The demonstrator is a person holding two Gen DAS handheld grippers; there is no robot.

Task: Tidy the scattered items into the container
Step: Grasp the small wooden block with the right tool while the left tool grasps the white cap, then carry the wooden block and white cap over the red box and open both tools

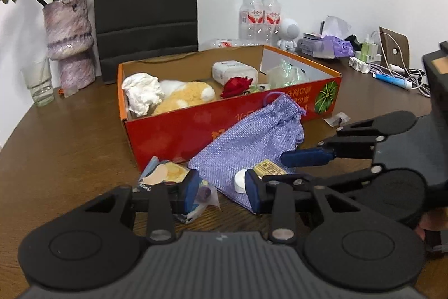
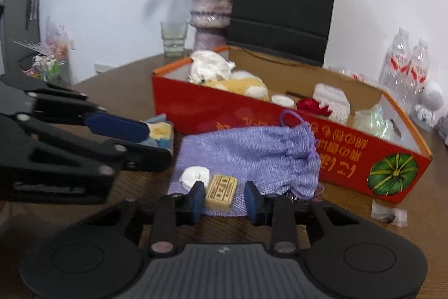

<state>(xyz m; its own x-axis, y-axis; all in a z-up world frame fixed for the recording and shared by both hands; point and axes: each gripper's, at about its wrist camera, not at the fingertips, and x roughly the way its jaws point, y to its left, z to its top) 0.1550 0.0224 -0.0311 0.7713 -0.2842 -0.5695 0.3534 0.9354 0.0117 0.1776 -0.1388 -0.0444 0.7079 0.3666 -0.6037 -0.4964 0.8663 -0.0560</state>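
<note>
Lying on the purple pouch (image 2: 246, 156) just near of the red box (image 2: 280, 128), the small block (image 2: 221, 191) is bracketed by the right gripper (image 2: 222, 201), jaws apart, while the left gripper (image 1: 221, 192) straddles a clear packet (image 1: 205, 194), unclamped.

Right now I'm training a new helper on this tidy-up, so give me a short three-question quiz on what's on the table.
1. True or false: the purple pouch lies inside the red box.
2. What sits between the fingers of the right hand-held gripper?
3. How many water bottles stand upright behind the box?

Key
1. False: it lies on the table, in front of the box.
2. A beige stamped block, resting on the pouch.
3. Two.
</note>
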